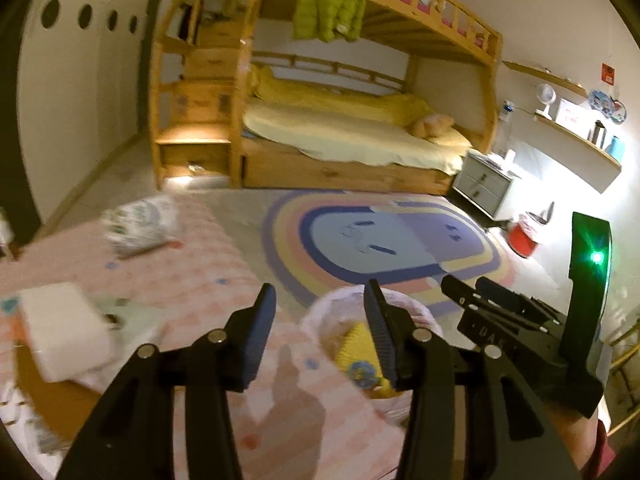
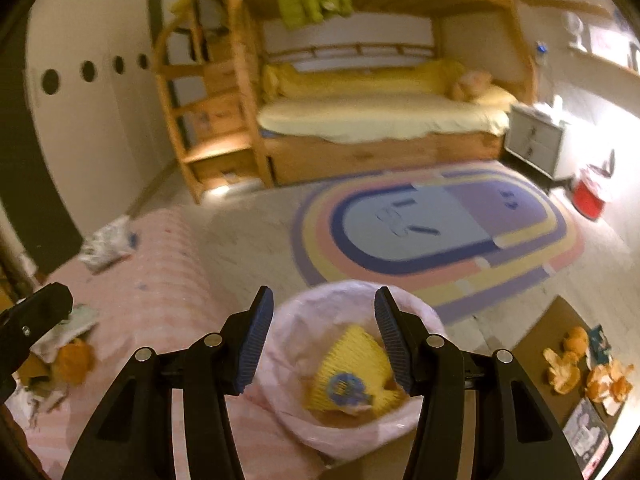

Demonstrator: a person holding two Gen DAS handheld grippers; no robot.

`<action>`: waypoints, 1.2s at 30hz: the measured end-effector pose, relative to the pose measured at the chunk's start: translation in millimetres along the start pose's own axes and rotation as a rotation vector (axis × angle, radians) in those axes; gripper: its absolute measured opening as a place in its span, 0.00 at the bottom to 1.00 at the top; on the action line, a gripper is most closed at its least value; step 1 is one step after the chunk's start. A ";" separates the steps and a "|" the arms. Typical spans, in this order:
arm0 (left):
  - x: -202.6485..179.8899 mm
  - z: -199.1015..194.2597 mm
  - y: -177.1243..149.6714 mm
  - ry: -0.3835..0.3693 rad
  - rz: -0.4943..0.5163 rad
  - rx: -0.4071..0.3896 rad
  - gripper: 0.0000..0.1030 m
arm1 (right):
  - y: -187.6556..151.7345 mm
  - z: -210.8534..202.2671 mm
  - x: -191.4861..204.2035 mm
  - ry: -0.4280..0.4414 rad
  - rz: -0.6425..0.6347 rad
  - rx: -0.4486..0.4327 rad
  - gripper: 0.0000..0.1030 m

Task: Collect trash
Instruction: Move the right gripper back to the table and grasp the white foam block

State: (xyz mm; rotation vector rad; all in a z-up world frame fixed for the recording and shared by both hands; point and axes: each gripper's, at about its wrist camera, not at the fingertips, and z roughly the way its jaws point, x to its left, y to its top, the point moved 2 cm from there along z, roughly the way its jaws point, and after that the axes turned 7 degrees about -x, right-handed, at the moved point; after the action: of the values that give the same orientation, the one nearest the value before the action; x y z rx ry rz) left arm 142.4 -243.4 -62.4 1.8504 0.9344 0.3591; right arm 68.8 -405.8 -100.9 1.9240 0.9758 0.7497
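Note:
A bin lined with a pale pink bag stands beside the pink striped bed; a yellow wrapper lies inside it. It also shows in the left wrist view, with the wrapper. My right gripper is open and empty right above the bin. My left gripper is open and empty over the bed edge, left of the bin. A crumpled white bag lies on the far end of the bed cover. Orange peels lie on a brown board at the right.
A white box and paper scraps sit on the bed at the left. An oval striped rug covers the floor before a wooden bunk bed. A red bin and a grey nightstand stand at the right wall.

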 end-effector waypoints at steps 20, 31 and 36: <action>223.8 -126.4 -46.0 0.569 -0.195 0.045 0.59 | -24.4 -21.4 206.4 0.610 -0.281 0.098 0.82; 243.6 -122.8 -60.7 0.601 -0.239 0.102 0.74 | -38.2 0.8 257.8 0.680 -0.356 0.199 0.85; 244.6 -120.9 -63.8 0.595 -0.232 0.117 0.74 | -43.2 8.3 265.6 0.716 -0.335 0.246 0.84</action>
State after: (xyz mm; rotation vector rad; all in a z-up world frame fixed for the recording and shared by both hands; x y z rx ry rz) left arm 201.6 27.9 -100.0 1.7391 1.5845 0.7463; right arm 198.3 -169.9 -106.7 1.6305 1.8442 1.1889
